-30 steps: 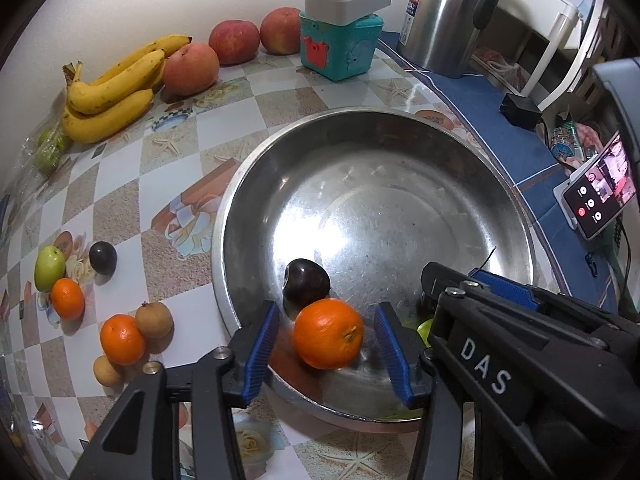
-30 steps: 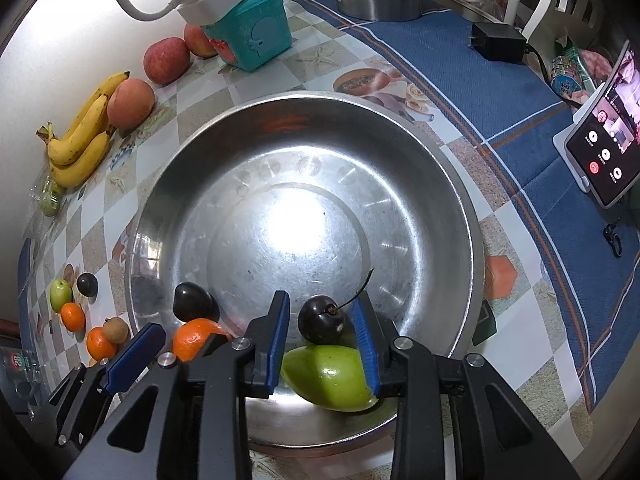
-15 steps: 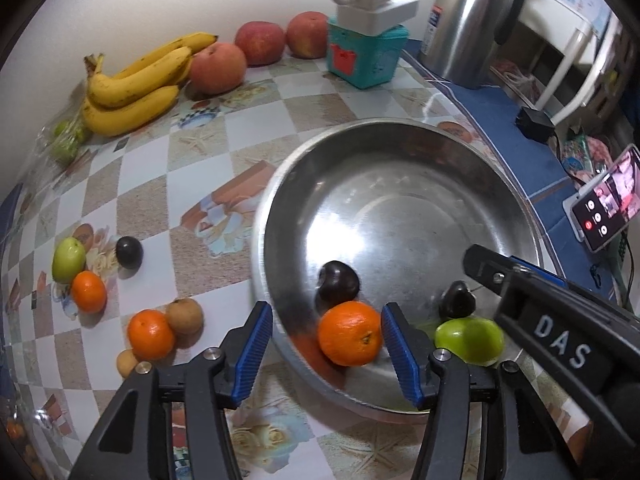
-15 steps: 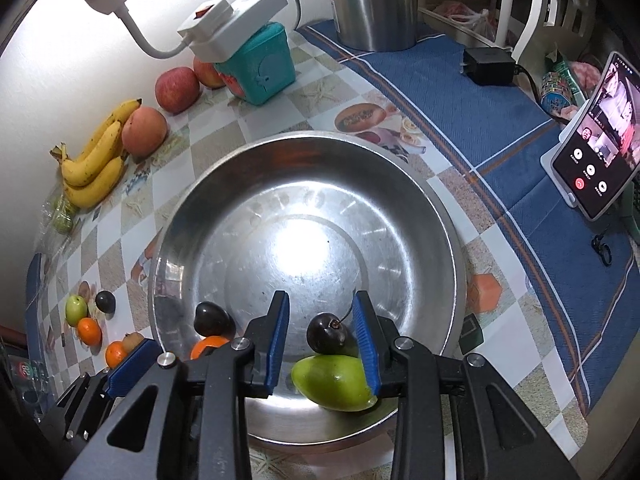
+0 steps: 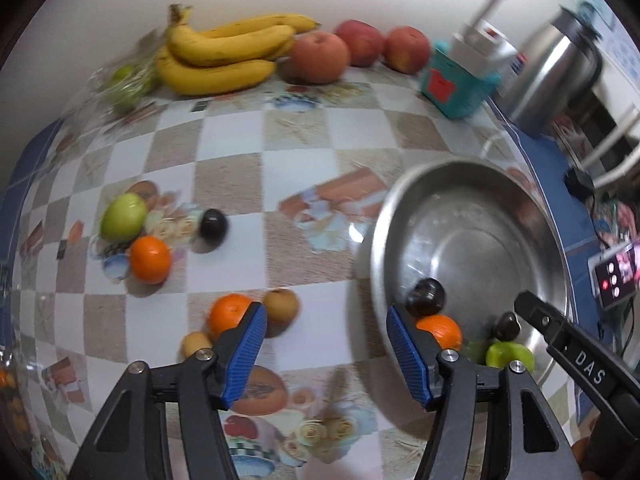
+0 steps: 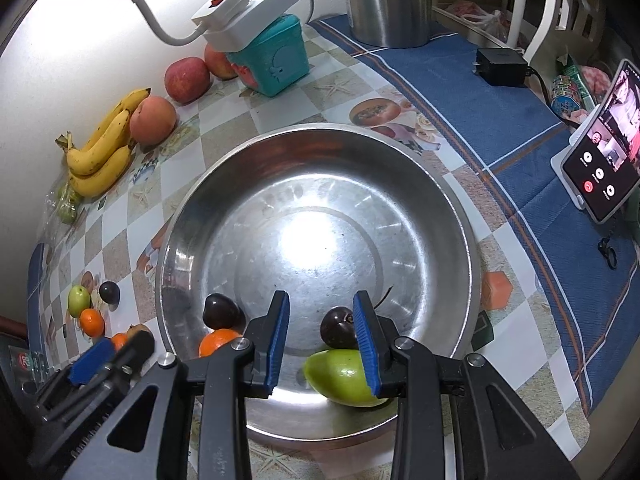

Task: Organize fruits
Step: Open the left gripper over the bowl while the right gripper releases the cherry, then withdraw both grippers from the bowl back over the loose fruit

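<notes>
A steel bowl (image 6: 460, 236) (image 5: 384, 240) holds an orange (image 6: 216, 340) (image 5: 440, 330), a dark plum (image 6: 220, 312) (image 5: 426, 296), a cherry with a stem (image 6: 338, 328) and a green fruit (image 6: 340, 376) (image 5: 508, 354). My left gripper (image 5: 324, 348) is open and empty over the tablecloth, left of the bowl. Loose fruit lies ahead of it: an orange (image 5: 228, 312), two brown fruits (image 5: 282, 306), another orange (image 5: 150, 260), a green fruit (image 5: 122, 216), a dark plum (image 5: 214, 224). My right gripper (image 6: 322, 340) is open and empty above the bowl's near side, over the cherry.
Bananas (image 5: 224, 52) and three peaches (image 5: 320, 56) lie along the back wall. A teal box with a power strip (image 6: 272, 52), a steel kettle (image 6: 388, 0), a charger (image 6: 502, 66) and a phone on a stand (image 6: 600, 168) stand to the right.
My left gripper has let the orange lie in the bowl and swung left, out over the tablecloth. My right gripper has pulled back and up from the cherry, staying open.
</notes>
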### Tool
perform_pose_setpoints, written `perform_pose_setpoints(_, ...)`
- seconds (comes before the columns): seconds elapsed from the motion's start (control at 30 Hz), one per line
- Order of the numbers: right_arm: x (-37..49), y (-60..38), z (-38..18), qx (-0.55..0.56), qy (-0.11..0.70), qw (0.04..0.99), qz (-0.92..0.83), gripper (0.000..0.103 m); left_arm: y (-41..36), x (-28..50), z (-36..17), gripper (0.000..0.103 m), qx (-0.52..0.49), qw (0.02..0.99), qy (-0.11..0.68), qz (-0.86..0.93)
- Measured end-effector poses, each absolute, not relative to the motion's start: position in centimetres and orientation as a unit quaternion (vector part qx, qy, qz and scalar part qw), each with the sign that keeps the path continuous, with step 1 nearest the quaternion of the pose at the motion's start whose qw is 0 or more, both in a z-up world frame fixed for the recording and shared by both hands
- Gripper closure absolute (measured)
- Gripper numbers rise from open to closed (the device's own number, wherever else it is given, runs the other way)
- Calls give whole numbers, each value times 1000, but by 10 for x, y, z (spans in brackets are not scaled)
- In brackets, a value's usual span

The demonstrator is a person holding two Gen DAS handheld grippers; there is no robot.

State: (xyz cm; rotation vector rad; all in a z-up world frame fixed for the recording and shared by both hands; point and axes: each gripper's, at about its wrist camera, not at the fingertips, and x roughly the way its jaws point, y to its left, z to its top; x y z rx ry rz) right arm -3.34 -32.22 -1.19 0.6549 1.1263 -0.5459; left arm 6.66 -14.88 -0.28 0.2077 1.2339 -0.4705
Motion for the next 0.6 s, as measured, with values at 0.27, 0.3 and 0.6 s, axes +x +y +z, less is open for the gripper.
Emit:
perform_pose_setpoints(0.27, -27, -312, -11, 294, 523, 763, -241, 62, -117, 85, 9, 29, 55, 797, 572, -185)
perform_pose_setpoints(0.3, -26, -312, -10, 293, 523, 763, -241, 62, -113, 87, 9, 28, 49, 799, 572, -179)
perform_pose_setpoints(0.6, -21, -305, -12, 281, 531, 764, -235, 45, -94, 96, 6, 18, 31, 804, 576, -145)
